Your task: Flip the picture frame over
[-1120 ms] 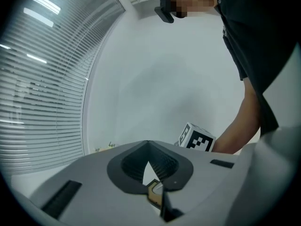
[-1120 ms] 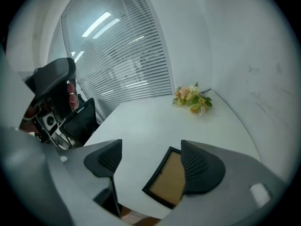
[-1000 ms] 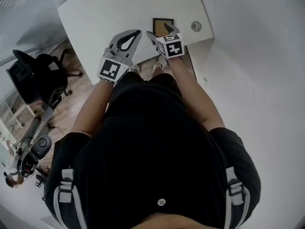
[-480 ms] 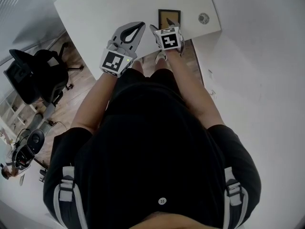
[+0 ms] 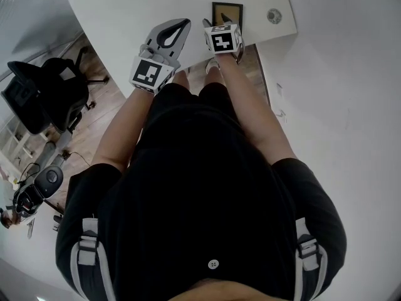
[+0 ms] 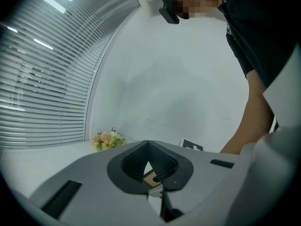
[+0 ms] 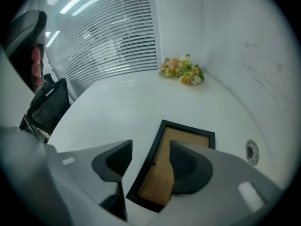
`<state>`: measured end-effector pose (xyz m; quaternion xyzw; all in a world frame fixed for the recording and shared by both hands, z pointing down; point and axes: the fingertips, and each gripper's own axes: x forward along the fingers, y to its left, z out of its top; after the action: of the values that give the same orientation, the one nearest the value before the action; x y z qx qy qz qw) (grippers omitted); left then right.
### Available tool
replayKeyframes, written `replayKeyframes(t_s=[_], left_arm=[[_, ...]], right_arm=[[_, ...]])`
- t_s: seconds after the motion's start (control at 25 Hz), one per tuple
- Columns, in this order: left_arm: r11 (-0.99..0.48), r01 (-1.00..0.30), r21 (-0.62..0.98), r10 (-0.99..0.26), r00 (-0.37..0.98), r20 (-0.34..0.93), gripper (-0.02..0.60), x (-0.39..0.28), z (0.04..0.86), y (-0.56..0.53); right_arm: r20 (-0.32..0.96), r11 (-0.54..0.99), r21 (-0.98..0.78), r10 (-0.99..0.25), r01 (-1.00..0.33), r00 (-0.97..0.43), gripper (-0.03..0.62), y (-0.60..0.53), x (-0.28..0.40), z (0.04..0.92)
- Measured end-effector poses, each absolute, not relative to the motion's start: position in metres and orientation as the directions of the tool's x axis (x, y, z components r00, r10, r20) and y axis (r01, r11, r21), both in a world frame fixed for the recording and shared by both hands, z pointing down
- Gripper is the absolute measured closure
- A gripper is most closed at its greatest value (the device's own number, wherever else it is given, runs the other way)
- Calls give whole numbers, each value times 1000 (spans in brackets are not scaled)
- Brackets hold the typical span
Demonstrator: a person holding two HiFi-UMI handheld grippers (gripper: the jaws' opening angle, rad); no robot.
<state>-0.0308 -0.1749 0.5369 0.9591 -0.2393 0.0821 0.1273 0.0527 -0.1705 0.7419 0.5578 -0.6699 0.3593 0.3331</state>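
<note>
While my right gripper [image 7: 150, 147], jaws apart and just closing, straddles the left rail of the stiff, probably light picture frame [image 7: 162, 168] at lower centre, a good hold, my left gripper [image 6: 149, 147] is closed, empty.

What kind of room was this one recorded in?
Probably an office or meeting room: a black swivel office chair stands beside a plain white table, and long slatted blinds cover the far side.
</note>
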Motion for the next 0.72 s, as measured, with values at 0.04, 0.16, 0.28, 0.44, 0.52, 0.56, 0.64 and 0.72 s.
replayKeyframes(t_s=[0.04,0.16,0.28,0.44,0.52,0.56,0.64,0.72], left_arm=[[-851,-481,210,-440,872,216,577,-33,538,-176],[-846,-485,221,-443,870,215,577,-37,541,-176],[-842,-491,226,-445,867,224,577,-41,542,-178],[-839,-495,226,-451,865,221,577,-48,543,-182],[-836,-499,229,-455,863,220,577,-51,544,-184],[-832,-504,231,-458,860,225,577,-52,544,-186],[-827,-512,231,-463,854,235,577,-55,544,-188],[-828,-512,228,-466,855,227,577,-55,541,-189]], right_arm=[[850,122,-107,-504,-987,-154,342,-172,51,743],[862,131,-90,-486,-987,-143,358,-170,47,749],[873,137,-65,-472,-988,-123,392,-169,47,754],[880,140,-9,-468,-990,-74,451,-169,50,757],[883,148,12,-466,-989,-59,463,-170,51,757],[884,156,20,-464,-988,-55,465,-170,51,758],[885,173,30,-462,-984,-54,485,-170,48,758],[887,175,25,-458,-984,-59,500,-170,47,757]])
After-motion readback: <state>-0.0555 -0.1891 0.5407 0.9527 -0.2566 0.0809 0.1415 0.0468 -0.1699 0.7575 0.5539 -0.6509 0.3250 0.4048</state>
